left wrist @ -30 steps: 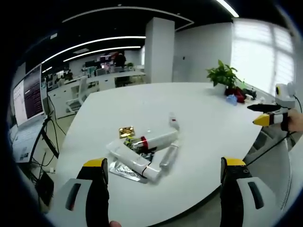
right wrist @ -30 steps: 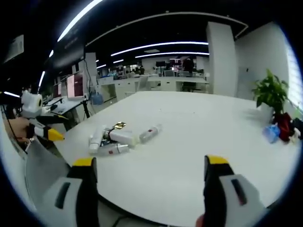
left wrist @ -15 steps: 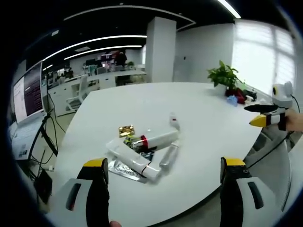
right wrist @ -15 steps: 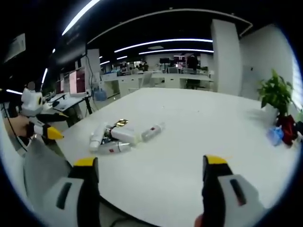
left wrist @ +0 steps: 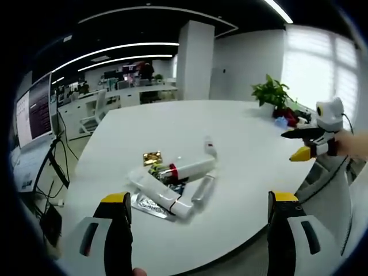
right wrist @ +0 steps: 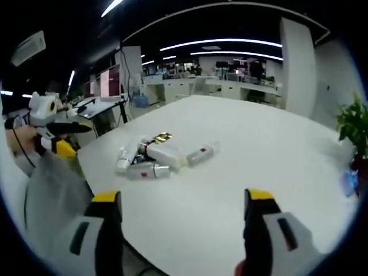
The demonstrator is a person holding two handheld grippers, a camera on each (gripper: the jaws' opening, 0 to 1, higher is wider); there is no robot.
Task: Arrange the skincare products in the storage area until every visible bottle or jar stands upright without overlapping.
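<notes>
On the white desk, toward its near-left part in the left gripper view, the skincare products are lying in a loose heap, none of them standing upright. A long white tube is lying flat at the front of the heap, with a white bottle with a red band lying across behind it and a clear slim bottle lying just beside that. A small gold-wrapped item is sitting at the back of the heap, a silvery sachet is lying under the tube's near end, and a small white bottle is lying a little apart on the far side.

Both grippers are hanging back from the heap, well apart from it and touching nothing. The left gripper is showing its yellow-tipped fingers spread wide and empty; the right gripper is likewise holding its fingers released with nothing between them. In the right gripper view the same heap is lying on the desk's left part, with the left gripper coming in from the left edge.

A potted plant is standing at the desk's far edge.
</notes>
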